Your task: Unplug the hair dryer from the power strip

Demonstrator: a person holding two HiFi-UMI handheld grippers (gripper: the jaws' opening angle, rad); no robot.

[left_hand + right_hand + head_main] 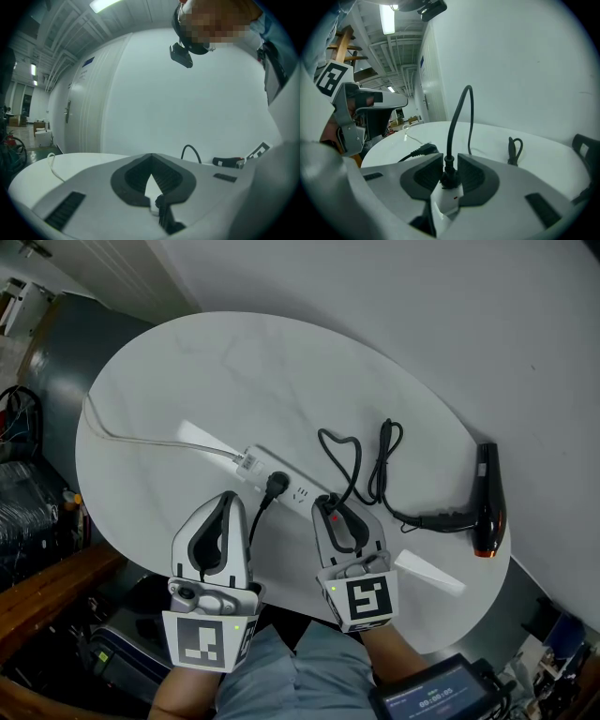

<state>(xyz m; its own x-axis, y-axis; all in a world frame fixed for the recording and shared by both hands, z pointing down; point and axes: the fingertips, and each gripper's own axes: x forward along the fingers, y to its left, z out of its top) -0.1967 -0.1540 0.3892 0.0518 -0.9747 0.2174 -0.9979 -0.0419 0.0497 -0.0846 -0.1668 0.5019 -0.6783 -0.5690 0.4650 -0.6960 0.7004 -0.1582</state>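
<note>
Hair dryer plug (449, 177) sat in the power strip's (255, 463) right end, near on the desk (281, 371), between the right tool's (450, 158) parted jaws. The left tool's (151, 159) jaws met. It looked light and rigid, likely best gripped by its body, not the floppy cord (451, 131).

Industrial lab or workshop hall indicated. Exposed ceiling beams (61, 33) and strip light (105, 4) seen at upper left of left gripper view. Plain white partition wall (187, 103) with door (69, 112) shown at left. Boxes (43, 136) seen at far left. Tangled cables (19, 418) seen at left edge of head view, beside round table (187, 371).
</note>
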